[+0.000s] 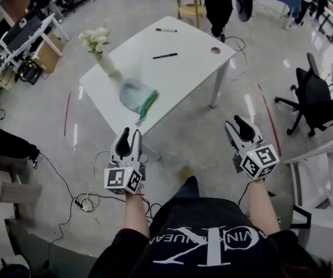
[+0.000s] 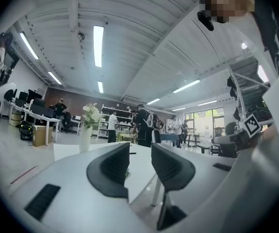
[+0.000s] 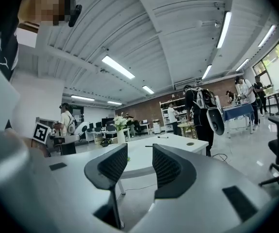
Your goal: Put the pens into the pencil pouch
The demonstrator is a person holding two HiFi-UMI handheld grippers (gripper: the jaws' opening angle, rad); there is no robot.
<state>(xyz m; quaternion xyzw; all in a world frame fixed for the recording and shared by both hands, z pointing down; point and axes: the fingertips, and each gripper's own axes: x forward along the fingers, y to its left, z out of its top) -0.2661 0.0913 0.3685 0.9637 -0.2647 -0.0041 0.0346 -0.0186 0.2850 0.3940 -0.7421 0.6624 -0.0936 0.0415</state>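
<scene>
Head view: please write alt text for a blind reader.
A person holds the left tongs and right tongs, both open and empty, short of a white table with two black pens, a blue pouch and a flower vase.

Your table (image 1: 185,68) is plain white. The near pen (image 1: 165,55) and far pen (image 1: 166,30) on it are black. The pouch (image 1: 132,93) is pale grey-blue with a green strip (image 1: 149,104) along one edge. Your left gripper (image 1: 130,135) and right gripper (image 1: 235,122) are light grey with black pads — their cubes (image 1: 123,178) carry black-and-white square markers.

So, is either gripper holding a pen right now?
No: the left gripper and right gripper stand open and empty, short of the white table.
</scene>
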